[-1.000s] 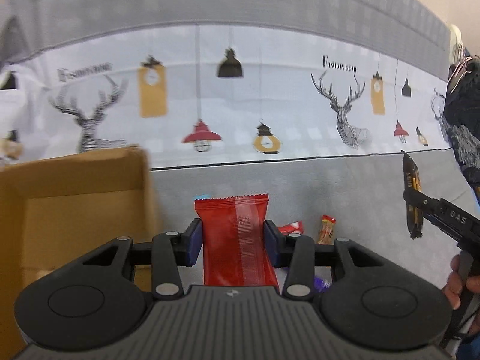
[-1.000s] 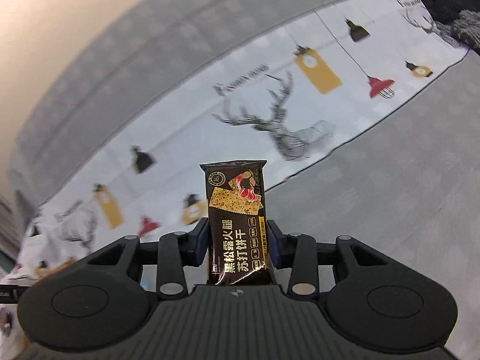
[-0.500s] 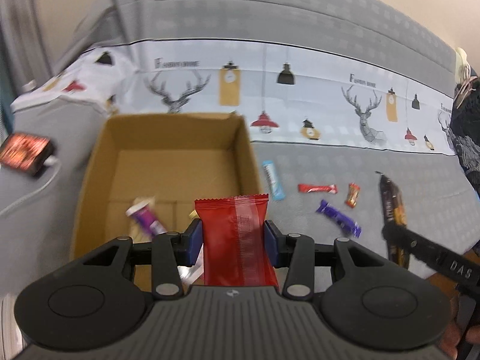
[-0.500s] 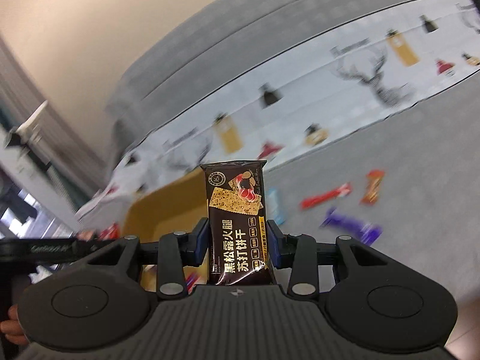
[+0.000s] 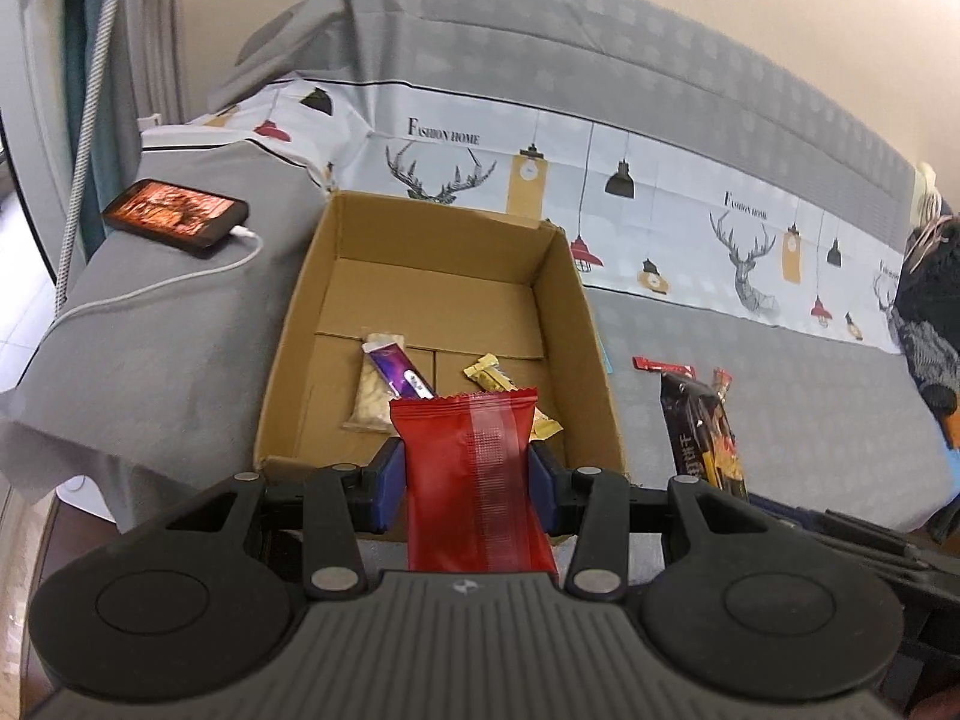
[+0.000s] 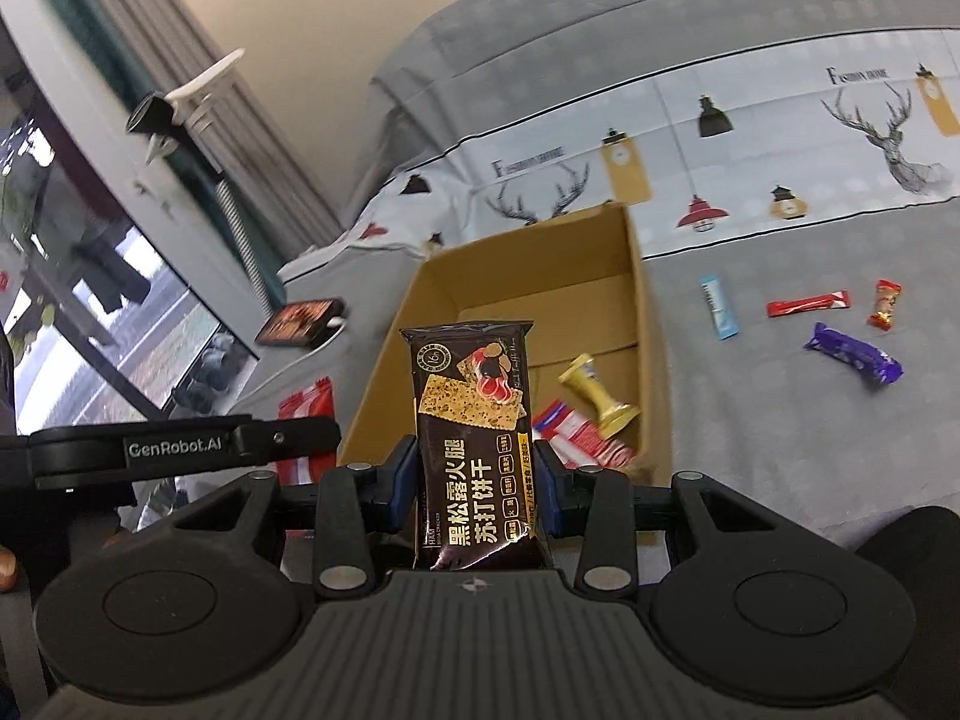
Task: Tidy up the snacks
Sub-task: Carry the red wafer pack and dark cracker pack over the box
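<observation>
Grey sofa: brown cardboard box (image 5: 585,324) holds several snacks; four lie outside. Your left gripper (image 5: 465,474) clamps a red foil packet (image 5: 474,480), your right gripper (image 6: 474,483) a dark cracker pack (image 6: 471,450); both undelivered.

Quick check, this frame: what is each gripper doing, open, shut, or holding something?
Left gripper: shut on the red snack packet.
Right gripper: shut on the dark cracker packet.
</observation>
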The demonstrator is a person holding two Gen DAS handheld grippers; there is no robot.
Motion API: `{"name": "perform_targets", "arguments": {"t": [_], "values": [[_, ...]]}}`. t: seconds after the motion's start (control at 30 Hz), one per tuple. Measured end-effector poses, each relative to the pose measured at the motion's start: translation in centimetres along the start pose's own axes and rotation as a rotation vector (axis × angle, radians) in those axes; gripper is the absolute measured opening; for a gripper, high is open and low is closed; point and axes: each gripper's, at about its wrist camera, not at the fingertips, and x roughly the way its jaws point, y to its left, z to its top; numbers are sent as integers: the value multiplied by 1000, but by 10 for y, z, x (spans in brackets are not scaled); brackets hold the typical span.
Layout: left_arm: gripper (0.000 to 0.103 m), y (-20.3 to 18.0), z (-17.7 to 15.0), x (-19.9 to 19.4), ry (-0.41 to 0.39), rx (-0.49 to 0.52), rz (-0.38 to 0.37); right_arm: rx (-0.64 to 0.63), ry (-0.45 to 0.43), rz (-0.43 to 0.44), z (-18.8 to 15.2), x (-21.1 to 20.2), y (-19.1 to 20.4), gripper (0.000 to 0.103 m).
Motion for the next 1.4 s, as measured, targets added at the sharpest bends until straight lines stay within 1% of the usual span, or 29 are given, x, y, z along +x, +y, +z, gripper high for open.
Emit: {"name": "perform_targets", "arguments": {"t": [0.17,0.53,1.03,1.4], "values": [[48,9,-6,-11,-24,-18,-14,-10,-4,-21,-7,-5,13,41],[48,16,-8,-12,-39,-37,-25,-34,-1,-37,-6,-3,16,41],[48,21,-3,-5,-30,-48,-25,-23,18,-47,-5,5,15,41],[48,31,11,9,-27,-64,-14,-15,33,-65,3,19,13,41]]}}
